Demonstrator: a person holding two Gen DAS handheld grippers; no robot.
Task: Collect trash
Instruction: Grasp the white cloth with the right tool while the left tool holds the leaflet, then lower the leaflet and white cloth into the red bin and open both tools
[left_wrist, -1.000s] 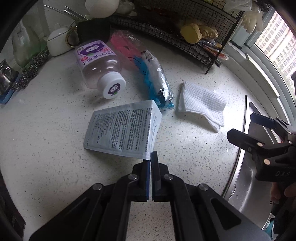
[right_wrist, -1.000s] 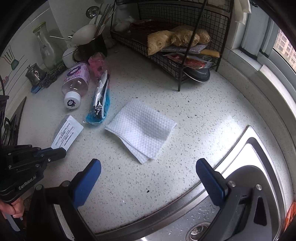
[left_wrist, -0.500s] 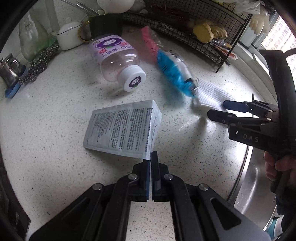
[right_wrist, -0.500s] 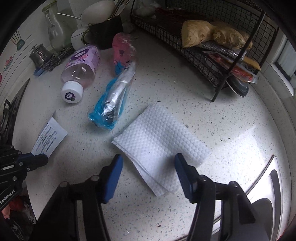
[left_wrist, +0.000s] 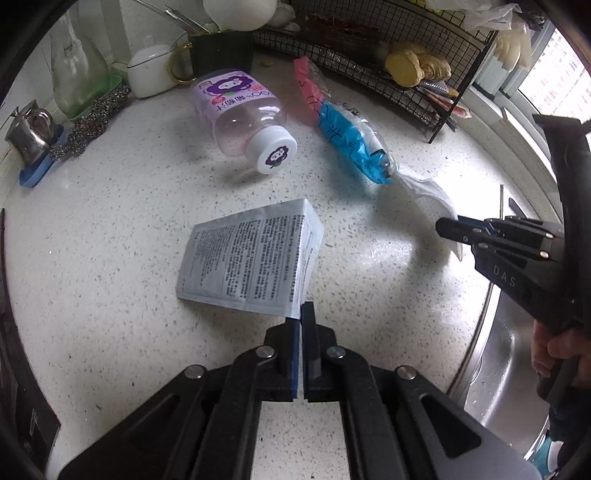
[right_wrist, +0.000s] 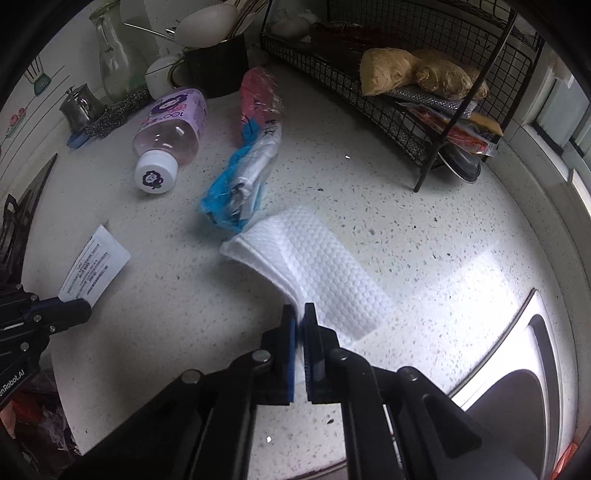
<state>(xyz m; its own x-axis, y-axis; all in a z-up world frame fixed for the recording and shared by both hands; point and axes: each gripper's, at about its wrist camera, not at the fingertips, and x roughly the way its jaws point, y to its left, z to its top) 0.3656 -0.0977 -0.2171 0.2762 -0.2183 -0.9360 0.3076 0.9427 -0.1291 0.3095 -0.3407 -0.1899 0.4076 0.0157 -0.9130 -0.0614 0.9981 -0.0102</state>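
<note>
So both grippers are busy here. The left gripper (left_wrist: 300, 314) is clamped tight on the corner of a grey printed sachet (left_wrist: 251, 258) — the rest of the packet sticks out ahead of the fingers over the speckled white counter (left_wrist: 110, 258), and its far end looks slightly lifted, though I can't tell if any of it touches the surface. The right gripper (right_wrist: 300, 314) is pinched on the near edge of a folded white paper towel (right_wrist: 317, 266); the jaws have just been closing and the towel sits squeezed between the blue pads (right_wrist: 291, 332), its edge bunched up where they bite. The far part of the towel lies on the counter, just beside a blue and white plastic wrapper (right_wrist: 240, 184).

Behind that wrapper there's a pink bag (right_wrist: 258, 96), and next to it a clear bottle (right_wrist: 170, 129) with a purple label lying on its side, white cap pointing toward the cameras. A black wire rack (right_wrist: 406, 92) stands at the back, and the steel sink (right_wrist: 535, 369) is off to the right.
</note>
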